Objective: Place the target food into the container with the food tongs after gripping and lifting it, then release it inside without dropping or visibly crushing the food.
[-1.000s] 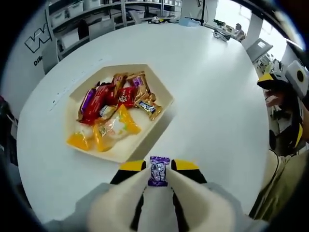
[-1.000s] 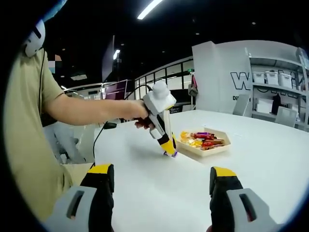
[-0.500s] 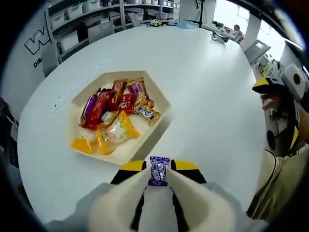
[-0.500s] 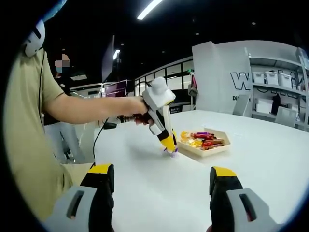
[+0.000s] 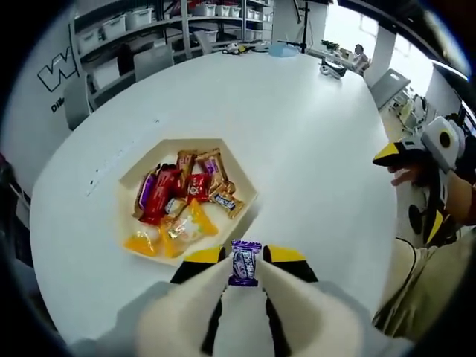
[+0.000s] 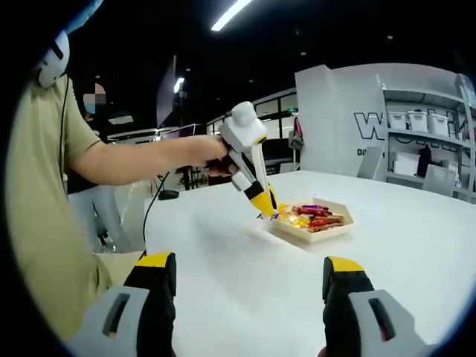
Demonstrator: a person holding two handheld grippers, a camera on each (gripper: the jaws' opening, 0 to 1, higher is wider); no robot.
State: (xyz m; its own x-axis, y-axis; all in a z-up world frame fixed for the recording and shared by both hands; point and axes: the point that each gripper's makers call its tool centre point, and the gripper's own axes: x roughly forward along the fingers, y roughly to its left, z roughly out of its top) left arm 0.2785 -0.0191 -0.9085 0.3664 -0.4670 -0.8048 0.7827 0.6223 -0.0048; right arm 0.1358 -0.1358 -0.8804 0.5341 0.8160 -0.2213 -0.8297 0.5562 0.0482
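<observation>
My left tongs (image 5: pixel 245 262) are closed on a small purple-wrapped candy (image 5: pixel 245 263), pinched across its middle with the crimped ends sticking out above and below the tips. It hangs in the air above the white counter (image 5: pixel 312 156), just short of the near edge of the hexagonal tray (image 5: pixel 238 152), which already holds a heap of red, brown and orange wrapped sweets. In the right gripper view the left tongs (image 6: pixel 265 208) slope down toward that tray (image 6: pixel 316 232), tips close above its near rim; whether the candy has cleared the rim I cannot quite tell from that angle.

My right tongs (image 6: pixel 249 286) are wide open with nothing between them, held low over the counter and well apart from the tray.

The candy strikes me as very light, so weight is no worry. The wrapper looks glossy and probably slick, so a loose pinch could let it slide out sideways. The body inside seems firm enough to bear a modest squeeze, while the twisted ends are only foil and would crumple or tear if I held it by them. So the middle, where I have it now, is the right place to grip, with just enough pressure to stop it slipping. Over the tray, I would open gently and low, so it settles on the pile and does not bounce out.
</observation>
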